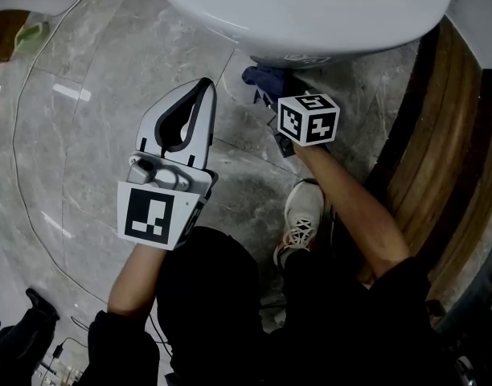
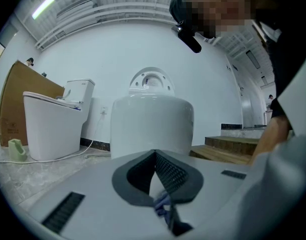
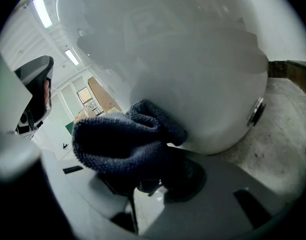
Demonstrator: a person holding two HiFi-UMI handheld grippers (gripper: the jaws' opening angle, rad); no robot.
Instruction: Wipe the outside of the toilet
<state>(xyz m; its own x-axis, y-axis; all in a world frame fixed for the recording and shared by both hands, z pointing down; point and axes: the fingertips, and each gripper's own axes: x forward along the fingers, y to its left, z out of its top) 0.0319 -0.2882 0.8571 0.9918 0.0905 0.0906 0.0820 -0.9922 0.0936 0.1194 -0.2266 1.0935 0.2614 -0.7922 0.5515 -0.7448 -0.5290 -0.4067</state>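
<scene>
Two jaws of the right gripper point(image 3: 143, 181) are closed on a dark blue cloth point(image 3: 118, 144), which is bunched up and pressed against the lower outside of the white toilet point(image 3: 183, 59). In the head view this contact is seen at the upper centre of the frame, just under the bowl. The left gripper point(image 2: 154, 156) is held apart from the toilet, at centre left of the head view, with its jaws pressed together on nothing. A grey marble floor point(image 1: 69, 135) is seen beneath, a white shoe point(image 1: 302, 215) at lower centre, and wooden steps point(image 1: 447, 143) along the right edge.
</scene>
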